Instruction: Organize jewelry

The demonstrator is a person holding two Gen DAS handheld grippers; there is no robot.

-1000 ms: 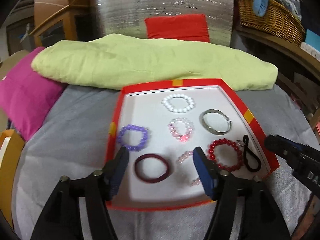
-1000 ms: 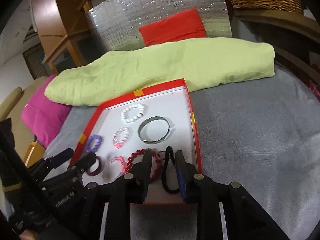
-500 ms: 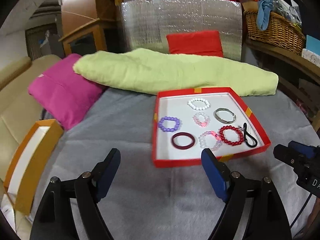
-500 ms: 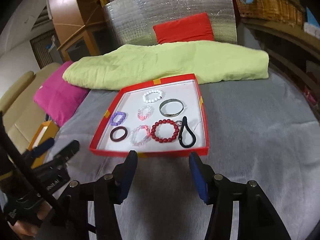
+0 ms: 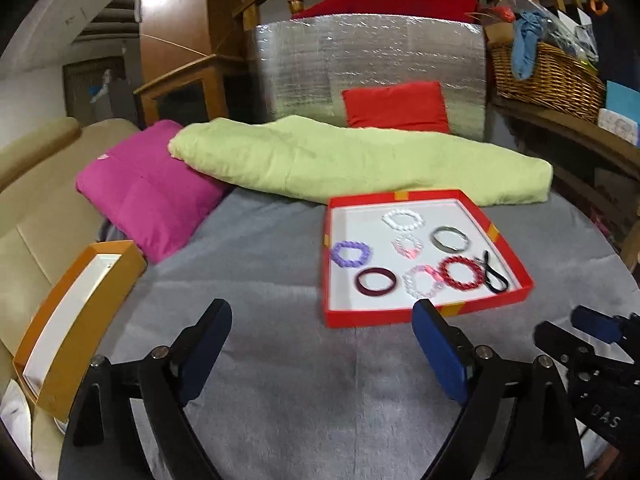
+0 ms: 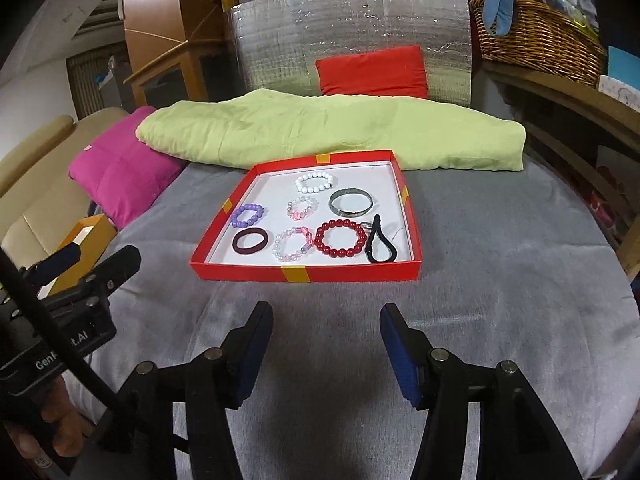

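Partial white lettering showed on each tool's body: "DAS" on the right tool (image 5: 592,322) and "Gen" with ".AI" on the left tool (image 6: 96,258). Both tools hung open and empty above the grey cloth-covered tabletop (image 6: 500,280). The red tray (image 6: 296,273) lay beyond both tools' tips, apart from them, holding white, purple, pink, clear and red bead bracelets, a silver bangle (image 6: 351,202), a maroon ring and a black hair tie (image 6: 380,245). An orange box (image 5: 76,320) sat at the near left edge.
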